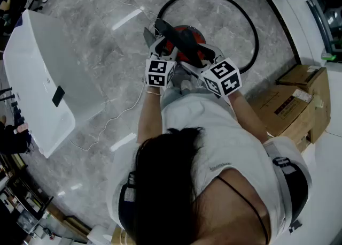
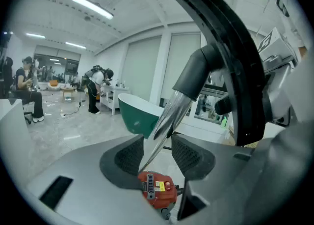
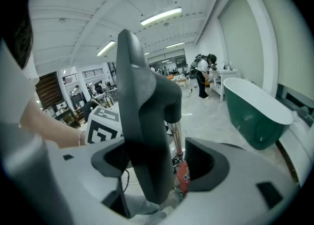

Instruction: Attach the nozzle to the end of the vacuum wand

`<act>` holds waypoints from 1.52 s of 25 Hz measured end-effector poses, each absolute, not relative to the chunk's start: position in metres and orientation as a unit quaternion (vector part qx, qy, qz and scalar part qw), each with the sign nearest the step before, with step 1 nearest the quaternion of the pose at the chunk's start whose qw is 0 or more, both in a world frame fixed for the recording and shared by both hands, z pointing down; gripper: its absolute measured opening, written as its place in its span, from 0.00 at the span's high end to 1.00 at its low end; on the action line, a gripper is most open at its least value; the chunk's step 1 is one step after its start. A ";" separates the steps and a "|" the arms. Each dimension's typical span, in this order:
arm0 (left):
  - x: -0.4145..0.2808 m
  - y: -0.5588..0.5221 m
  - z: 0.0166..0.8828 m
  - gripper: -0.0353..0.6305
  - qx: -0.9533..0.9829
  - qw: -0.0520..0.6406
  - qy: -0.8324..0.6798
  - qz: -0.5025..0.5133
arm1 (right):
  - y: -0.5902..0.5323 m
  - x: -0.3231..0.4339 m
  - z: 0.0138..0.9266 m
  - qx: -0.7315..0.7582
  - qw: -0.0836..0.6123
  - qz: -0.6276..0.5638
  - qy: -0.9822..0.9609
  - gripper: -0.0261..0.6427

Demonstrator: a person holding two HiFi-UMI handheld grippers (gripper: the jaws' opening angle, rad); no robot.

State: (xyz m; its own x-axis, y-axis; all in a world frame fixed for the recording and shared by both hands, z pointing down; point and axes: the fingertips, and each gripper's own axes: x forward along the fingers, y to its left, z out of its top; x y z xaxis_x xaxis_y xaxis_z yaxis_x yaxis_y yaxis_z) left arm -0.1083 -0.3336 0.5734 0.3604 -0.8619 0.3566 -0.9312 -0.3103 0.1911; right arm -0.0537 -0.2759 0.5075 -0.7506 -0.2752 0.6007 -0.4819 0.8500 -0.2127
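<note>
Left gripper (image 2: 157,155) has its two pads closed in on the chrome vacuum wand (image 2: 169,113), which slants through the narrow gap between them, brushing the right pad higher up and the left pad lower down. The wand's long axis runs from upper right to lower left in the left gripper view; its lower end points down toward the red vacuum cleaner (image 2: 158,188) on the floor, and its upper end goes into the round neck of the black nozzle (image 2: 230,57). The nozzle sits at the top of the wand, and its long flat body rises in a curve from lower right up to the top centre of that view. In the right gripper view the same nozzle (image 3: 142,121) stands upright; its neck sticks out to the right, and the wand drops straight down from the neck. The right gripper (image 3: 159,162) is spread wide around the nozzle's body. Its left pad is hidden behind the nozzle, and a clear gap shows between the nozzle and its right pad. From the head view the nozzle lies over the red canister, between the two grippers, running from upper left to lower right. A black hose (image 1: 251,30) loops on the marble floor (image 1: 107,35) behind.
</note>
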 end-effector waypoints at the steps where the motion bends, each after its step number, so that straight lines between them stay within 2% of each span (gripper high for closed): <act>1: -0.110 -0.331 0.570 0.70 0.802 0.182 -0.561 0.090 | -0.276 -0.054 0.506 0.204 0.284 0.180 -0.919 0.47; 20: -0.110 -0.295 0.548 0.63 0.805 0.170 -0.561 0.090 | -0.272 -0.036 0.495 0.241 0.232 0.194 -0.922 0.45; 26: -0.108 -0.284 0.541 0.63 0.808 0.184 -0.556 0.058 | -0.271 -0.030 0.486 0.250 0.211 0.184 -0.927 0.44; 38: -0.088 -0.257 0.515 0.63 0.815 0.203 -0.539 0.059 | -0.267 -0.015 0.469 0.275 0.165 0.178 -0.930 0.44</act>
